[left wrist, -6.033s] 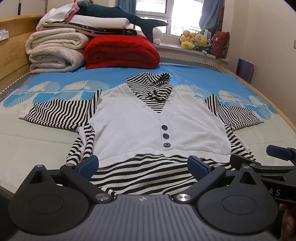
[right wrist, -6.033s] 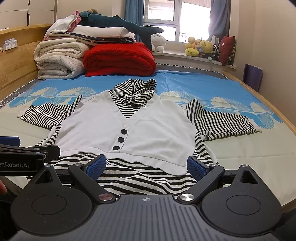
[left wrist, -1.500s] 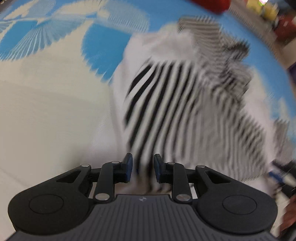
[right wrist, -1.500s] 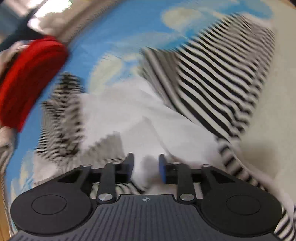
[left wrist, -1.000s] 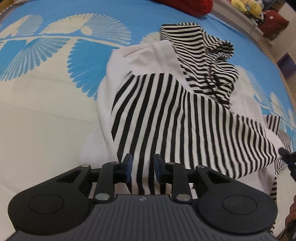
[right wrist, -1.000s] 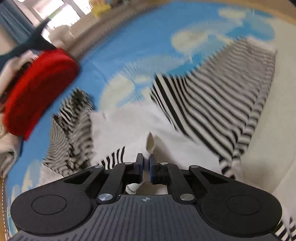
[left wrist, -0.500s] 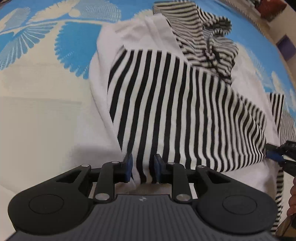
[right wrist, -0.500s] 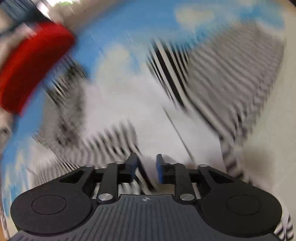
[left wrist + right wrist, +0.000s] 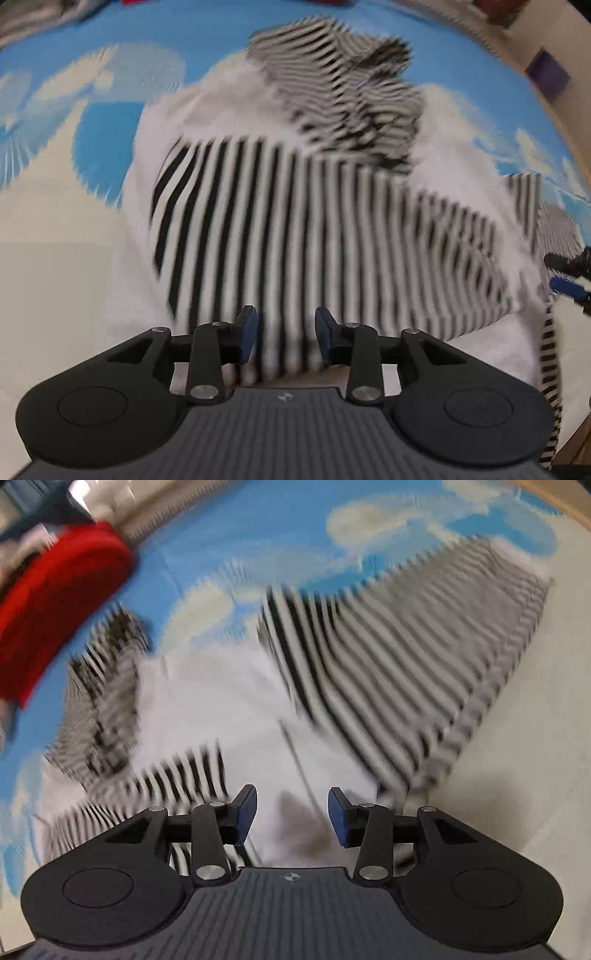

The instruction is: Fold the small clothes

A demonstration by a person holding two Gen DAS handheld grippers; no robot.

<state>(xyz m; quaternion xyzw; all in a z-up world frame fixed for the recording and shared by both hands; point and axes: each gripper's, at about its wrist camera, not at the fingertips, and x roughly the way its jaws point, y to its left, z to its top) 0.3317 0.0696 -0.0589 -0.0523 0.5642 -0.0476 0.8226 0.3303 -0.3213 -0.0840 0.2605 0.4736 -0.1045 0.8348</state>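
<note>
A white vest top (image 9: 207,110) with a black-and-white striped hood (image 9: 343,81) lies on the bed. Its one striped sleeve (image 9: 295,229) is folded across the white front. My left gripper (image 9: 285,334) hovers at the near edge of that sleeve. Its jaws are opening, and striped cloth shows in the gap with the pads clear of it. My right gripper (image 9: 291,816) is over the white front (image 9: 221,701), jaws opening with nothing pinched. The other sleeve (image 9: 406,672) lies spread out to its right. The right gripper (image 9: 557,272) also shows at the left wrist view's right edge. Both views are blurred.
The bed has a blue sheet with pale fan patterns (image 9: 103,122) and a cream part nearer me. A red folded blanket (image 9: 55,602) lies at the far left. A wooden bed rim (image 9: 554,498) runs along the far right. A purple object (image 9: 546,74) stands beyond the bed.
The right gripper was shut on the sleeve's cuff a second ago; it has let go and its jaws stand wider. The left jaws have also widened, and both cameras are moving.
</note>
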